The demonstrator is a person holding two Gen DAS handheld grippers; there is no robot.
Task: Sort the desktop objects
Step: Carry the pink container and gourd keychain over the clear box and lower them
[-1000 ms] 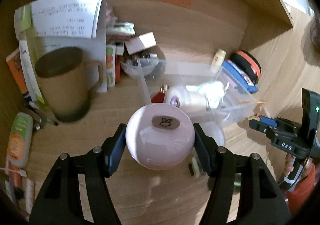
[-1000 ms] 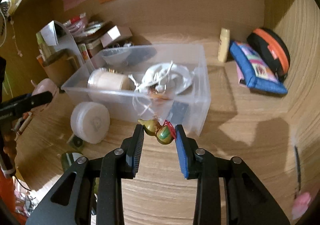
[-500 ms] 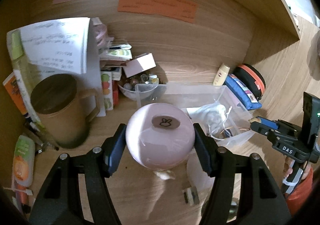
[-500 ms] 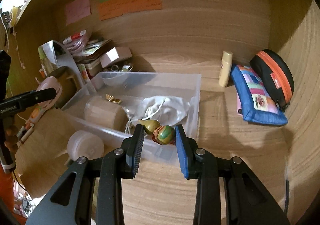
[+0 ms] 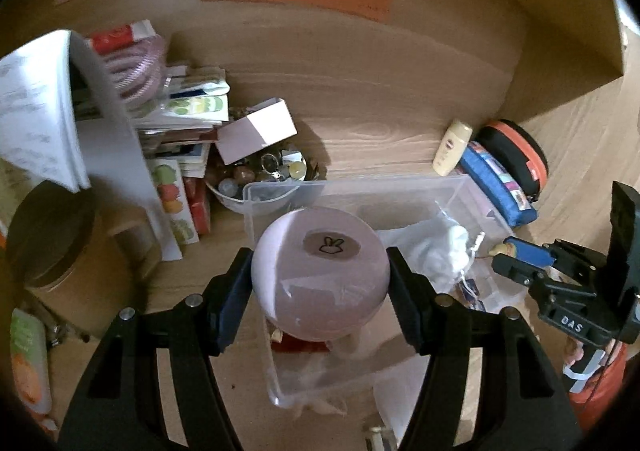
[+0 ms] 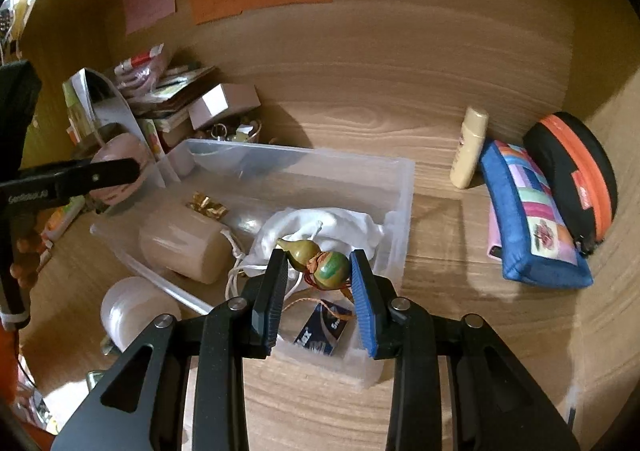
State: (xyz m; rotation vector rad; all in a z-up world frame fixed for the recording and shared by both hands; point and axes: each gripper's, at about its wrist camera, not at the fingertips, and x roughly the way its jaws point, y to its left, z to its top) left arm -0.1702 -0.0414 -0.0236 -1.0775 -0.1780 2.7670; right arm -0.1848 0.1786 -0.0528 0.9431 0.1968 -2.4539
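Observation:
My left gripper [image 5: 320,271] is shut on a round pink case [image 5: 320,271] with a bunny mark on top and holds it above the left end of a clear plastic bin [image 5: 360,187]. My right gripper [image 6: 320,267] is shut on a small green-and-yellow gourd charm [image 6: 316,255] with a red cord and holds it above the near right part of the bin [image 6: 400,187]. The bin holds a beige roll [image 6: 180,247], a white cloth pouch [image 6: 320,223], a gold clip [image 6: 206,203] and a blue packet [image 6: 322,327].
A brown mug [image 5: 48,239], papers and boxes [image 5: 120,123] crowd the left. A bowl of trinkets [image 5: 260,175] sits behind the bin. A cream bottle [image 6: 468,147], a blue pouch [image 6: 528,219] and an orange-black case [image 6: 576,167] stand at the right. A white round lid [image 6: 132,311] lies left of the bin.
Both grippers have moved forward and now hang over the bin, each still holding its object. The pink case is now above the bin's left end, the gourd above the white pouch.

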